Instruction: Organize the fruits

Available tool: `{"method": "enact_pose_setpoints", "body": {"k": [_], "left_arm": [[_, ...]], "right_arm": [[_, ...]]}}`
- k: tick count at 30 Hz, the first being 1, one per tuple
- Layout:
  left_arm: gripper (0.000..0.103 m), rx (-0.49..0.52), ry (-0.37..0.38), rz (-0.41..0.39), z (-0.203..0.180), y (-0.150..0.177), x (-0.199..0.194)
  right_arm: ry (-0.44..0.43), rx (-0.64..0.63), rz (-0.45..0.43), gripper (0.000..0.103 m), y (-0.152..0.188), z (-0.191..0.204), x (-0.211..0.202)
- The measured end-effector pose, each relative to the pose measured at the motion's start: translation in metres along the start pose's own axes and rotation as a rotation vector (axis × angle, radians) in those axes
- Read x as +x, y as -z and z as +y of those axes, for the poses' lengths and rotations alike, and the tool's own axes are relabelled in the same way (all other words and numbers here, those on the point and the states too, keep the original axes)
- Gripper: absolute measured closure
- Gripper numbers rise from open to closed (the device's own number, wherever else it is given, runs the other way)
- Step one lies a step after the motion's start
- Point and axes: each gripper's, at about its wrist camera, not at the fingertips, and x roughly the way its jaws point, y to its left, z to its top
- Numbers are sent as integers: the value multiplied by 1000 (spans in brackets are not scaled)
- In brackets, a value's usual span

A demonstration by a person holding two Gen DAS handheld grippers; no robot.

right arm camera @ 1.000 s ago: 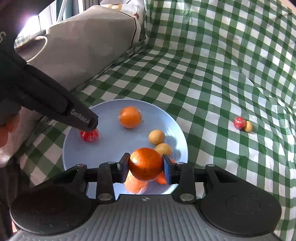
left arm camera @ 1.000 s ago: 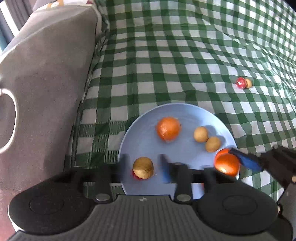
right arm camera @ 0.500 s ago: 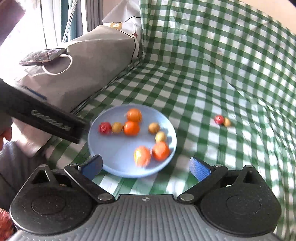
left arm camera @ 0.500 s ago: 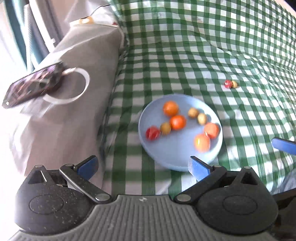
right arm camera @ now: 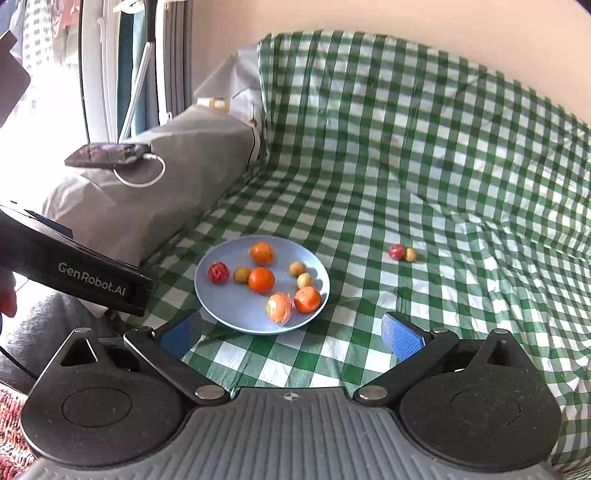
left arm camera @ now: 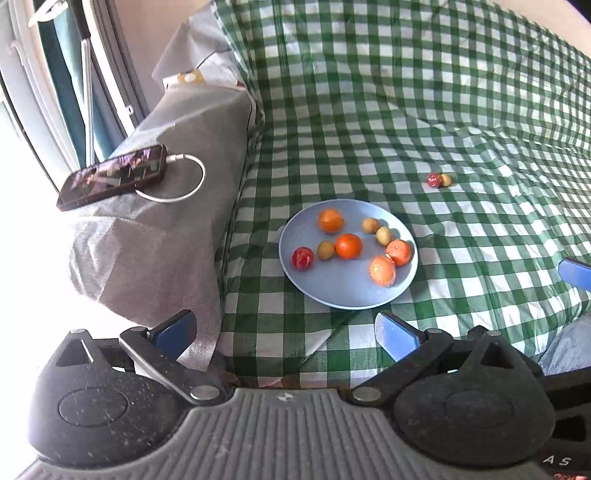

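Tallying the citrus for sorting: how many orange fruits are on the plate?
4, all on the round light-blue plate: far side, centre, and two touching at its near right. None seems hidden.

A green-and-white checked cloth [right arm camera: 424,177] covered the whole seat and ran up the backrest, rumpled into soft folds on the right. Above it the wall [right arm camera: 369,22] was plain cream. On the left sat a grey cushioned armrest [left arm camera: 177,206], a dark phone [left arm camera: 112,177] lying on top with a white cable [left arm camera: 184,184] looped beside it. Behind that, a window [right arm camera: 99,74] with white frames let hard daylight pour in, washing the left edge out to white, and a teal curtain [left arm camera: 64,74] hung there
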Motion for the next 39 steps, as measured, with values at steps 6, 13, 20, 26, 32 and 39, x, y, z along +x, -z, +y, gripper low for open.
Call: {"method": "enact_pose_setpoints", "body": {"k": [6,13,20,26,32,39], "left_arm": [[0,13,0,-38,-6,5,-20],[0,15,-8,-50,-7,8,-26],[0,13,-11,-34,-2,8,-21],[0,19,-5,-25,1,8,-17],[0,27,2,12,-1,8,-6],[0,40,-5,44,-7,6,6]], "right_arm": [[1,2,-46,1,3,-1,-24],[-12,6,-63,1,5,1,-33],[-19,4,-61,1,4,4,-29],[-15,24,-32,1,3,2,-22],[-17,67,7,1,6,-3,-15],[-31,111,54,1,9,-12,-3]]}}
